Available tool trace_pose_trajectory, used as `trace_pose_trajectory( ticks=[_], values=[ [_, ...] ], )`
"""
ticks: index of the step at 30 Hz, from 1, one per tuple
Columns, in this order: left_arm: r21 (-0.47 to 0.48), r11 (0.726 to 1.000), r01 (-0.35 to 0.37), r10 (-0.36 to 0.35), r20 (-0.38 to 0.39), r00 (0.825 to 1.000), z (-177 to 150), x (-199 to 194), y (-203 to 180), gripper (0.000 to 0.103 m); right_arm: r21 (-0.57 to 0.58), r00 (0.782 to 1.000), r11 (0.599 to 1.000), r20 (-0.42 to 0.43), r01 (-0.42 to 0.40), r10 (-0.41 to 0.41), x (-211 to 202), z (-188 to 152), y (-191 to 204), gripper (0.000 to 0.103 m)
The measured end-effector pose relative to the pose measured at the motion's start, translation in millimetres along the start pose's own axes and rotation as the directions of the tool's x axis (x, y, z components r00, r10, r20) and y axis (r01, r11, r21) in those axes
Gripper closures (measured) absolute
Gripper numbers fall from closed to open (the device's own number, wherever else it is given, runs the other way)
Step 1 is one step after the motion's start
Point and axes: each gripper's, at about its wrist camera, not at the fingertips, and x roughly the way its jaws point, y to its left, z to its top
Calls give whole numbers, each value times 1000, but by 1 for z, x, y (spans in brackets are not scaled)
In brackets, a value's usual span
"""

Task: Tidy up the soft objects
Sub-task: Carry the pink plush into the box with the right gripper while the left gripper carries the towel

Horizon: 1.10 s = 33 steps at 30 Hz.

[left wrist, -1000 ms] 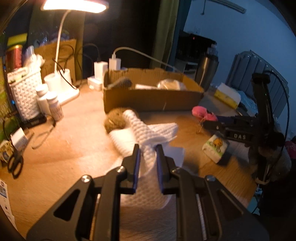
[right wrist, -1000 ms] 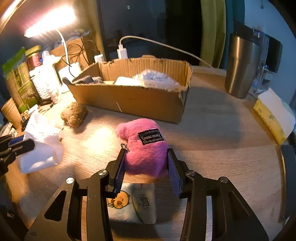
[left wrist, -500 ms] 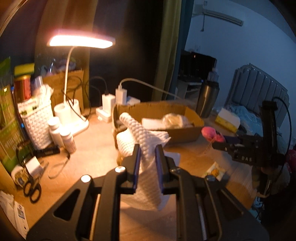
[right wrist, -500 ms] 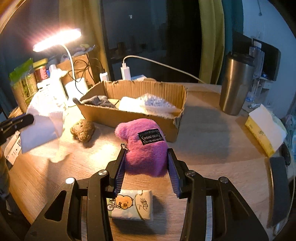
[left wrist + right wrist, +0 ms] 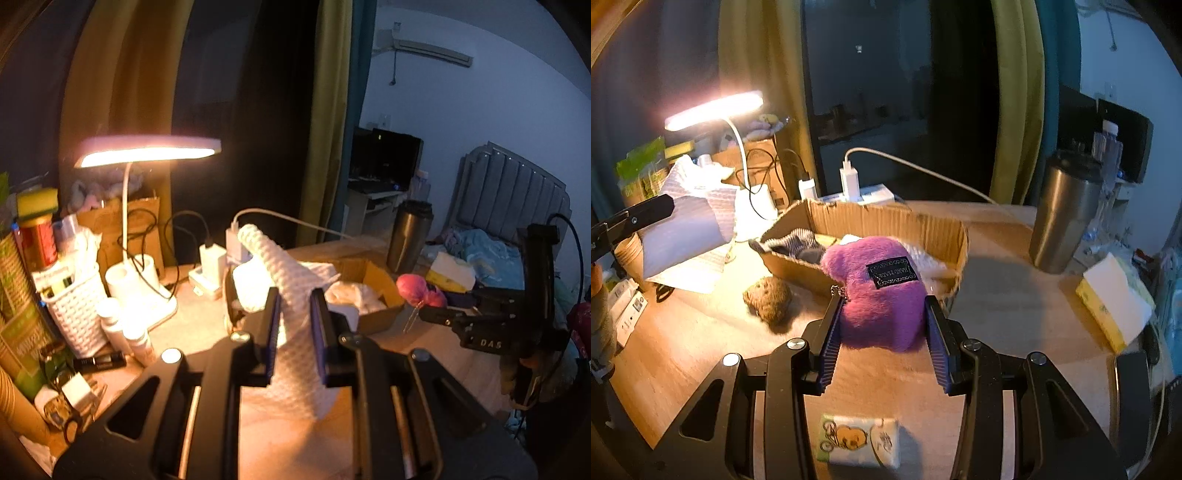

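My left gripper (image 5: 294, 332) is shut on a white waffle-textured cloth (image 5: 291, 295) and holds it up above the desk, left of the cardboard box (image 5: 380, 291). The cloth also hangs in the right wrist view (image 5: 690, 229). My right gripper (image 5: 882, 332) is shut on a pink plush toy (image 5: 882, 295) with a black label, held in the air in front of the box (image 5: 886, 225). The box holds a striped cloth (image 5: 798, 243) and white soft items. A brown fuzzy ball (image 5: 768, 299) lies on the desk in front of the box.
A tissue packet (image 5: 858, 441) lies on the desk below my right gripper. A steel tumbler (image 5: 1060, 214) and a yellow-white tissue box (image 5: 1115, 295) stand right. A lit desk lamp (image 5: 147, 151), white basket (image 5: 74, 306), bottles and chargers crowd the left.
Both grippers have risen from the desk with their loads. The cloth was lifted off the brown ball, and the pink plush was lifted off the desk toward the box.
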Motion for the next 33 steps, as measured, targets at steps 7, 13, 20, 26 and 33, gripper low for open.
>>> trace_pose_trajectory(
  ticks=[7,13,20,26,33],
  values=[
    [9,999,41,-41,53,998,18,12,8,86,-25,1000,1000,15,11,-11,12,21,16,58],
    [12,998,63,-64,76,995,25,25,22,86,-34,1000,999,16,9,-9,26,38,33,58],
    [23,998,56,-57,90,994,22,48,35,86,-20,1000,1000,14,-13,13,53,52,44,58],
    [-5,999,46,-45,37,998,13,84,41,86,8,999,999,-20,-42,42,85,51,43,58],
    [-25,999,46,-47,-38,998,2,125,40,86,18,995,997,-64,-69,70,112,49,39,58]
  ],
)
